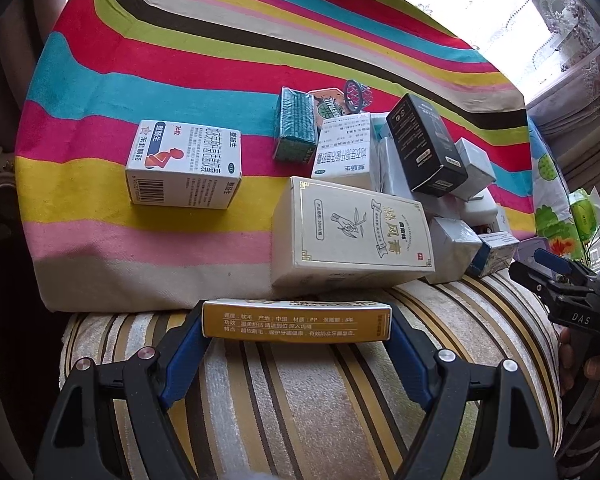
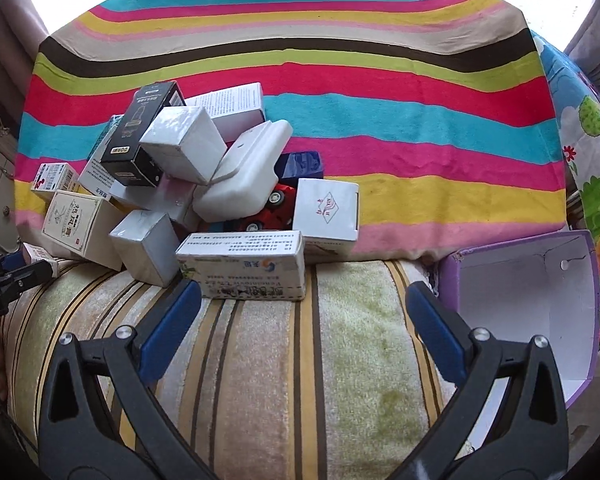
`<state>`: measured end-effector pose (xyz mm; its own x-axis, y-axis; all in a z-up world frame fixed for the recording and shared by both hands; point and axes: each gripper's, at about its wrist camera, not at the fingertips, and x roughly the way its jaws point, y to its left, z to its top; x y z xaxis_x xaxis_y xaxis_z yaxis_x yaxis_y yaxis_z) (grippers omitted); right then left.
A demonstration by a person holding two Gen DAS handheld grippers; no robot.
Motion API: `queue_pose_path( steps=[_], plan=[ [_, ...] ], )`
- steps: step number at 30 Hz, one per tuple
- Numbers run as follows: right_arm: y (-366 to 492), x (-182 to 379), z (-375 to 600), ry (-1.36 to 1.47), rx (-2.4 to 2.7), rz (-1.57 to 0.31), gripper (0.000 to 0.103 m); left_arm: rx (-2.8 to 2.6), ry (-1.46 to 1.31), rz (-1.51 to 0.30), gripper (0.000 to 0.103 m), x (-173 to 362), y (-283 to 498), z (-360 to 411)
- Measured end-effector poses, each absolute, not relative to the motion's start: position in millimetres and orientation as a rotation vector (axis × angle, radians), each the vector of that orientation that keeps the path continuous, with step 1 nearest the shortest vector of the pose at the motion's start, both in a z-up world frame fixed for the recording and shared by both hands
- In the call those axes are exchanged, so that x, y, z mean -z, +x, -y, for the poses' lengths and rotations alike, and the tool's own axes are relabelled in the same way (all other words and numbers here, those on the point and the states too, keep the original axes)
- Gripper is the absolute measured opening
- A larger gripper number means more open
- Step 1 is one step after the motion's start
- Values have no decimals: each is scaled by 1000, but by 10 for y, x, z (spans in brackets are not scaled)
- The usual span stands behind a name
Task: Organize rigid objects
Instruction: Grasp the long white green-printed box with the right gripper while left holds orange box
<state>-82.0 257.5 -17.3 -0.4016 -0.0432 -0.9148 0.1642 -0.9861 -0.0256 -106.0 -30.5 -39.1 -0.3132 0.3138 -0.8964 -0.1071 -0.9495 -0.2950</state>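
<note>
Gold-labelled toothbrush box (image 1: 296,318) was clamped endwise between the left gripper (image 1: 296,340) pads over the striped cushion's (image 1: 300,400) near edge, presumably for sorting, while the right gripper (image 2: 300,316) stood open and empty beside the purple bin (image 2: 520,312).

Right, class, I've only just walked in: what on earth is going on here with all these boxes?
A person is sorting a heap of small boxes on a striped cloth with two tools. The left hand-held gripper holds a flat yellow box between its pads. The right hand-held gripper is open and empty, near a white and green box at the edge of the pile. An open purple bin lies to its right with nothing visible inside.
</note>
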Motion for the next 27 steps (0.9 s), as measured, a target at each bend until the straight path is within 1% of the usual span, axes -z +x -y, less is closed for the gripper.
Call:
queue_pose_path(
  steps=[4,10,16,17,18,19,20,27],
  plan=[
    [-854,226,-2332,1642,2470,-285,103,-2344,-1646,261,83,379,-1053,316],
    [-1018,357,-2354,1700,2465,-255,103,-2344,-1630,271,83,359,-1037,330],
    [-1132,425,-2304,1711,2470,-270,103,-2350,-1620,267,83,342,-1019,320],
    [-1142,433,-2301,1710,2469,-272,100,-2353,-1616,266,83,333,-1015,316],
    [-1141,435,-2289,1712,2465,-276,93,-2355,-1613,267,83,325,-1011,308],
    [-1152,466,-2313,1719,2452,-272,87,-2358,-1609,268,83,315,-1005,300],
    [-1155,487,-2321,1728,2440,-264,79,-2363,-1603,271,83,300,-1001,292],
    [-954,309,-2438,1651,2469,-194,79,-2400,-1531,284,83,132,-927,192]
  ],
)
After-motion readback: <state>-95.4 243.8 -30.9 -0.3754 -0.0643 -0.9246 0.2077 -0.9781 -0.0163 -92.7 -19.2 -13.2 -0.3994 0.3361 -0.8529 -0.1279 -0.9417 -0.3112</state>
